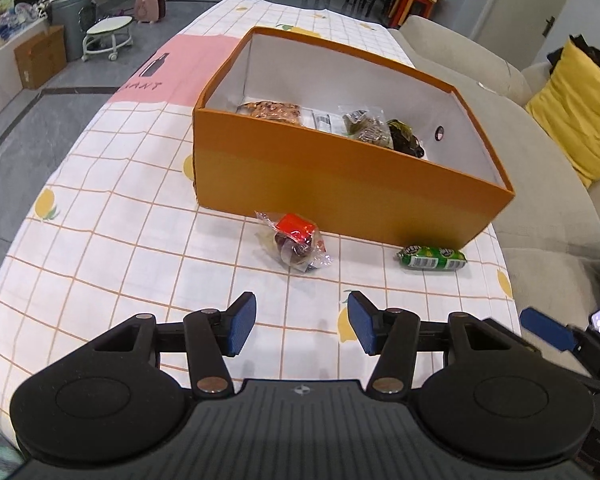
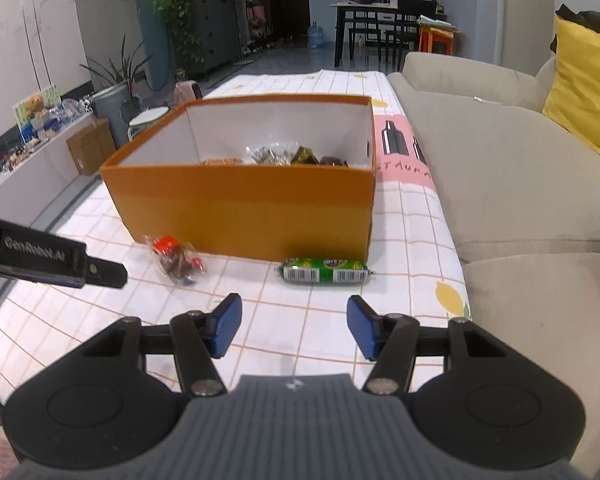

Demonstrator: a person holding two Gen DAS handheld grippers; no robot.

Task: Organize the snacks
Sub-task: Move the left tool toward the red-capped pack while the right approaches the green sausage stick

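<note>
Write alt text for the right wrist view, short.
The open right gripper hovers over a checked tablecloth, facing a green snack roll and a clear red-labelled snack packet that lie in front of an orange box holding more snacks. The left gripper's finger enters at left; a beige sofa is at right.

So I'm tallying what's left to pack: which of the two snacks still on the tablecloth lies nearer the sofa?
The green sausage-shaped packet, at the orange box's sofa-side corner. The clear wrapper with red contents lies further from the sofa.
</note>
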